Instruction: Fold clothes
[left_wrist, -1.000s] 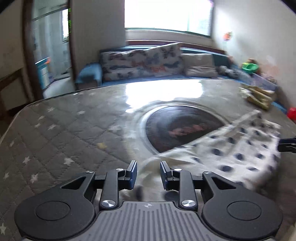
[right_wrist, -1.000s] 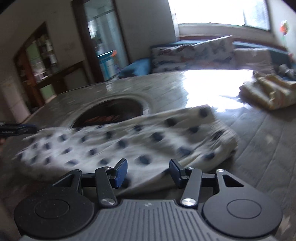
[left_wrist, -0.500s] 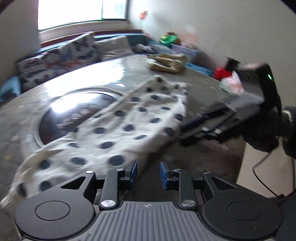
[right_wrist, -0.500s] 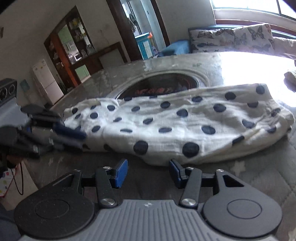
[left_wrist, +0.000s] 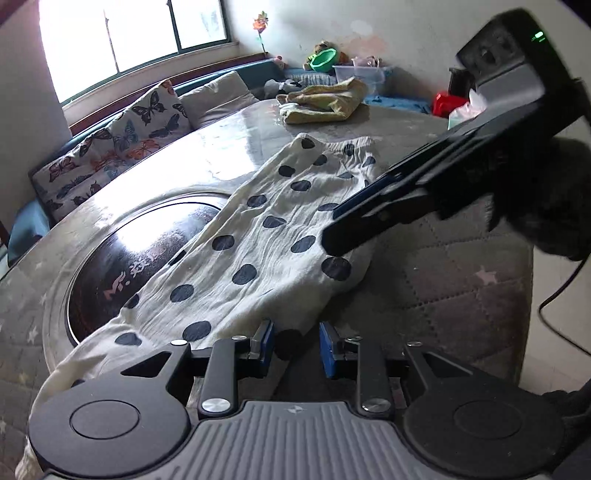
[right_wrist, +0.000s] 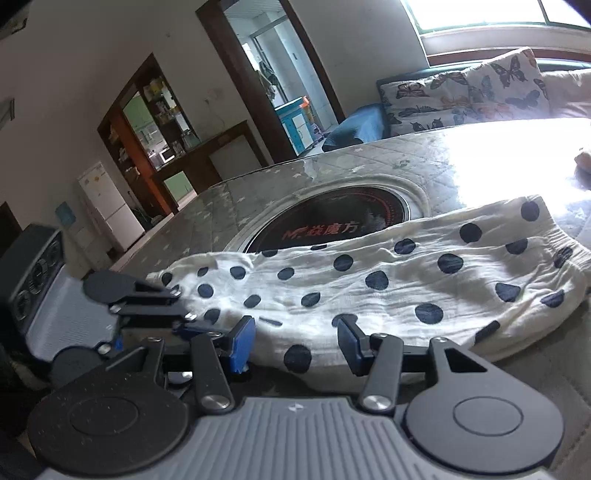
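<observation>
A white garment with dark blue dots (left_wrist: 258, 251) lies stretched across the table, partly over the round dark hob. My left gripper (left_wrist: 295, 345) is open at the garment's near hem, with the hem just ahead of its blue pads. In the right wrist view the same garment (right_wrist: 406, 288) runs left to right. My right gripper (right_wrist: 295, 341) is open, its pads standing either side of the near edge without pressing it. The left gripper (right_wrist: 184, 310) is low at the garment's left end. The right gripper (left_wrist: 343, 225) hovers over the garment's right side.
The table has a grey quilted star cover (left_wrist: 461, 288) and a round dark hob (left_wrist: 122, 266) set into it. A crumpled yellow cloth (left_wrist: 321, 99) lies at the far side. A sofa with butterfly cushions (right_wrist: 461, 96) stands behind. The table's edge (left_wrist: 524, 332) is close on the right.
The left wrist view has swung round to look along the garment, and the right gripper now looms close in it. The garment, blurred and shifting before, lies still. The left gripper has neared the right one.
</observation>
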